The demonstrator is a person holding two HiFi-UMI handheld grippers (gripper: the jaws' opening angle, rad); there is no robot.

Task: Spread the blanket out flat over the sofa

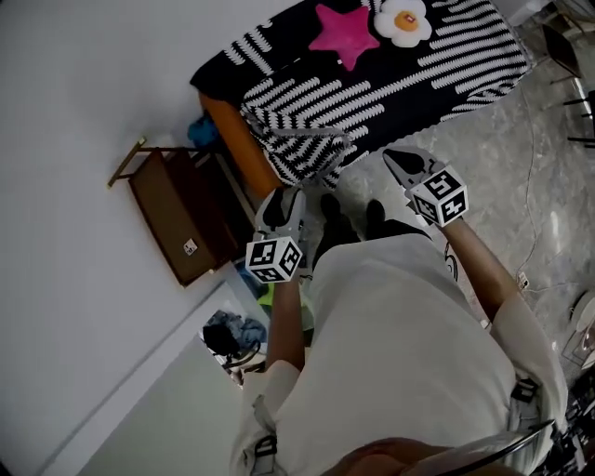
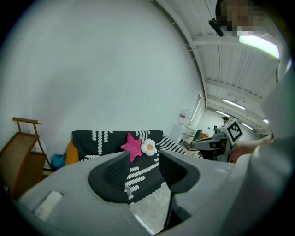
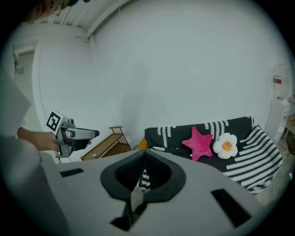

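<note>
A person in a white shirt [image 1: 409, 372] stands at 5 o'clock in the head view, facing a sofa [image 1: 240, 139] at 12 o'clock, with a two-jaw gripper in each hand. The black-and-white striped blanket [image 1: 437, 84] lies over the sofa's seat and back. Its corner at 11 o'clock is rumpled and hangs over the front edge, beside the orange strip of sofa left bare.

The left gripper [image 1: 285, 195], just left of centre, has its jaws wide apart with nothing between them. The right gripper [image 1: 400, 160], at 2 o'clock over the marble floor [image 1: 530, 177], has its jaws drawn in until the tips all but meet, and they clamp nothing. Both grippers point toward the sofa, near the blanket's front edge but clear of it.

A pink star cushion [image 1: 346, 33] and a fried-egg cushion [image 1: 403, 20] sit touching on the blanket. A wooden rack [image 1: 186, 218] leans against the white wall [image 1: 84, 84] at 9 o'clock, and a blue bundle [image 1: 203, 130] lies between the rack and the sofa.
</note>
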